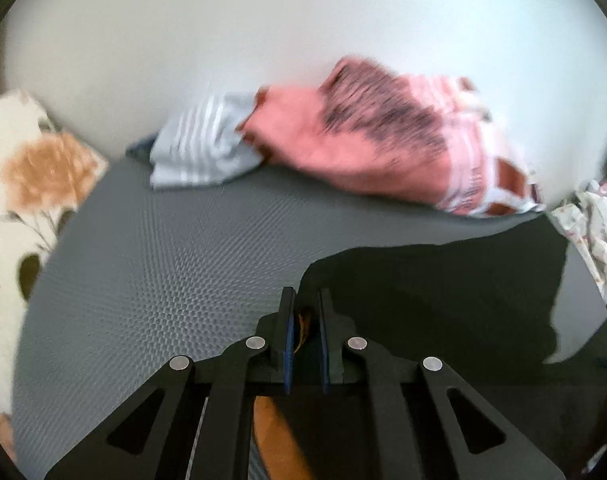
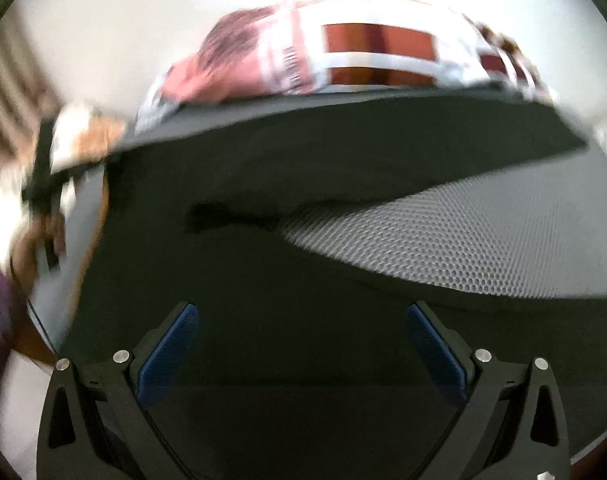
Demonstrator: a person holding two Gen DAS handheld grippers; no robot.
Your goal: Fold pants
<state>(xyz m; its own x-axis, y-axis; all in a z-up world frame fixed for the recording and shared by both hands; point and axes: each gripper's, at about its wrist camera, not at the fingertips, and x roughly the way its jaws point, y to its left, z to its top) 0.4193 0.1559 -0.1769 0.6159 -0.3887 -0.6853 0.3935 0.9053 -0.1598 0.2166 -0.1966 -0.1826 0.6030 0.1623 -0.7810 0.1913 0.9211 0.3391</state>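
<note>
The pants (image 1: 443, 280) lie on the mat (image 1: 163, 260), toward its near right part in the left wrist view. Behind them, at the far edge of the mat, a heap of clothes (image 1: 343, 140) rests, with a folded cloth (image 1: 199, 148) just to its left. A pillow (image 1: 27, 184) lies beside the mat on the left.

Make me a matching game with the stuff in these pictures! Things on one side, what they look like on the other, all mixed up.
Things:
1. pants
2. mat
3. left gripper
4. right gripper

Looks:
A. jaws wide open
B. grey and bumpy
C. dark, spread flat
D. pinched shut on cloth

Pairs: 1-C, 2-B, 3-D, 4-A
</note>
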